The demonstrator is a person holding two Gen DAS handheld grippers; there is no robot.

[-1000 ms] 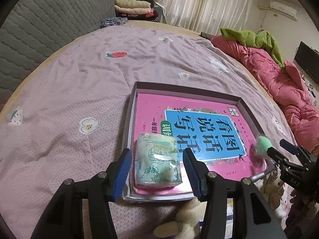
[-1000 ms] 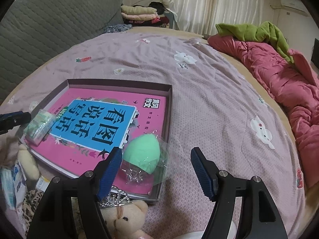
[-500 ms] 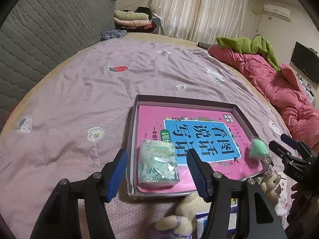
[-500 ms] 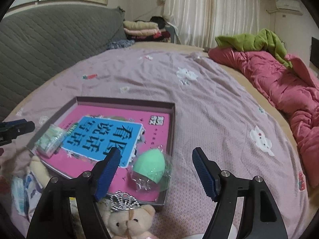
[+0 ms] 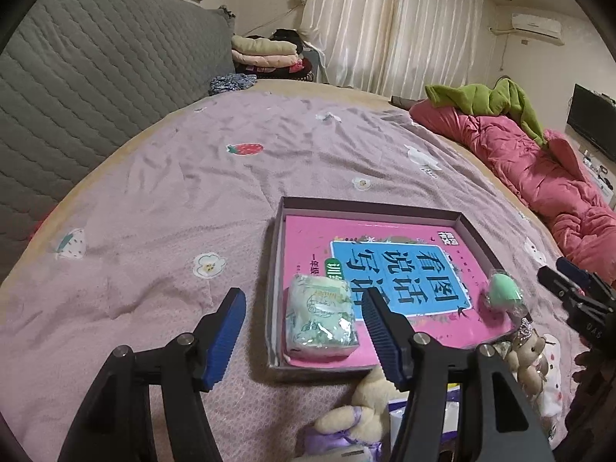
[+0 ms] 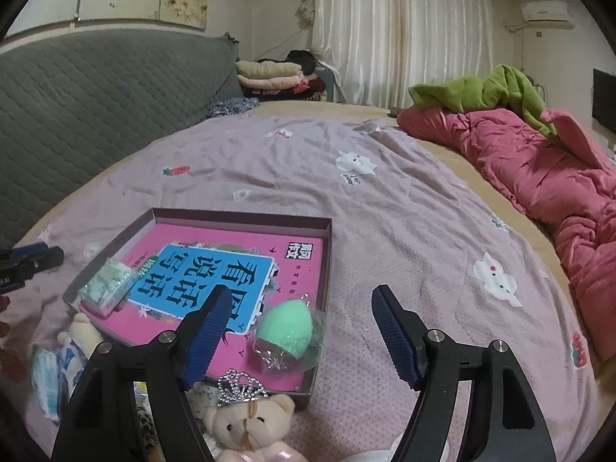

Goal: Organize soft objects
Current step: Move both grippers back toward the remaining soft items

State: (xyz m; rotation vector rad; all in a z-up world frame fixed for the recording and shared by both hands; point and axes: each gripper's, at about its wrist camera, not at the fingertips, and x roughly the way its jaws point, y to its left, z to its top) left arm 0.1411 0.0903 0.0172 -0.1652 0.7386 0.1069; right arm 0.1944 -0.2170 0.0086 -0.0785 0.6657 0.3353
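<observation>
A shallow box (image 5: 275, 261) (image 6: 327, 254) lies on the pink bed sheet with a pink and blue book in it. A green tissue pack (image 5: 319, 317) (image 6: 107, 287) lies in its near left corner. A green sponge egg in clear wrap (image 5: 504, 292) (image 6: 285, 329) lies in its near right corner. My left gripper (image 5: 302, 329) is open and empty, raised just behind the tissue pack. My right gripper (image 6: 300, 331) is open and empty, raised behind the sponge egg. A small teddy bear with a crown (image 6: 248, 419) (image 5: 529, 346) lies in front of the box.
A cream plush toy (image 5: 358, 408) (image 6: 79, 333) and plastic packets (image 6: 50, 373) lie at the box's near side. A red quilt (image 6: 539, 169) with a green cloth (image 6: 481, 92) lies on the right. A grey headboard (image 5: 96, 88) stands at the left. Folded clothes (image 6: 269, 73) are stacked behind the bed.
Both grippers have pulled back and risen away from the box, open and empty throughout. The tissue pack and the sponge egg stay in the box.
</observation>
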